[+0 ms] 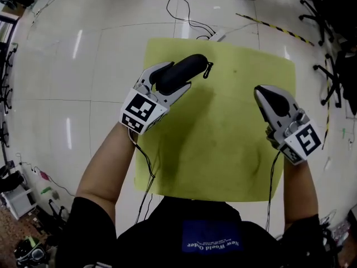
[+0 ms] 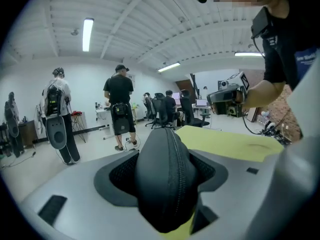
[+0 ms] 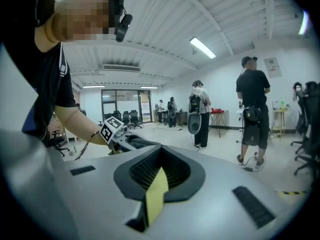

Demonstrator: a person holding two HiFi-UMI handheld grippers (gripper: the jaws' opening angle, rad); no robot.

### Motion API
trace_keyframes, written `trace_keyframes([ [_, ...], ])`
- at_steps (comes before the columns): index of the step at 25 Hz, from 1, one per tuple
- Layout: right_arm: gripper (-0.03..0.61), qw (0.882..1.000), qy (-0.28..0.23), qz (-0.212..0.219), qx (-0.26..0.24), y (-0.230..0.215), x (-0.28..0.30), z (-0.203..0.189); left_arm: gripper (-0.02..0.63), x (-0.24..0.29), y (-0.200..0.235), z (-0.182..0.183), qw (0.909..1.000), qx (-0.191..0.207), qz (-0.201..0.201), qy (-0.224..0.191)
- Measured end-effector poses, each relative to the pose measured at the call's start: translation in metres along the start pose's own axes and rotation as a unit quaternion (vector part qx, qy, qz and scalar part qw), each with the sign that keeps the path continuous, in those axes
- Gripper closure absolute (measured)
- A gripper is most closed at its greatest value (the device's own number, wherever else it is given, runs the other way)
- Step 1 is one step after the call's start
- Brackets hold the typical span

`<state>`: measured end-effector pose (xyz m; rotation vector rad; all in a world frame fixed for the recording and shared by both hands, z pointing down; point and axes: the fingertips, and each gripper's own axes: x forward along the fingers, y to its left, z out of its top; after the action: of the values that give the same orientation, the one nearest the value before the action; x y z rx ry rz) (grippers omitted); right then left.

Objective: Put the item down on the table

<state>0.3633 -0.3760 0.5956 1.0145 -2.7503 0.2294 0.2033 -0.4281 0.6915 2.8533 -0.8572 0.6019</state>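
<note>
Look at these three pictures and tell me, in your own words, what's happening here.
A person holds a gripper in each hand above a square yellow-green table. The left gripper is clamped on a long black zippered fabric case, held over the table's far left part and not yet let go. The right gripper hangs near the table's right edge, its fingers close together with nothing between them.

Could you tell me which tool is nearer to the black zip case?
Left. The left tool grips the black zip case between its jaws; the right tool is empty and off to the case's right, across the yellow table.
</note>
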Motion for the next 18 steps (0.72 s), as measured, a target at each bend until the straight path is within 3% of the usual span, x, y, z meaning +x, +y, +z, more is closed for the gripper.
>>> trace_keyframes([
  [9,0.591,1.0,0.015,0.014,0.014,-0.003,0.008,-0.037,0.313,0.033,0.003,-0.055,0.9976,0.036,-0.011,0.058],
  [13,0.591,1.0,0.015,0.015,0.022,0.001,0.007,-0.04,0.311,0.039,-0.009,-0.077,0.9941,0.023,-0.029,0.102],
  [17,0.591,1.0,0.014,0.015,0.017,0.002,0.005,-0.033,0.31,0.033,-0.013,-0.077,0.9931,-0.006,-0.038,0.111],
  [18,0.591,1.0,0.013,0.014,0.015,0.002,0.003,-0.031,0.266,0.03,-0.014,-0.075,0.9929,-0.014,-0.042,0.111],
])
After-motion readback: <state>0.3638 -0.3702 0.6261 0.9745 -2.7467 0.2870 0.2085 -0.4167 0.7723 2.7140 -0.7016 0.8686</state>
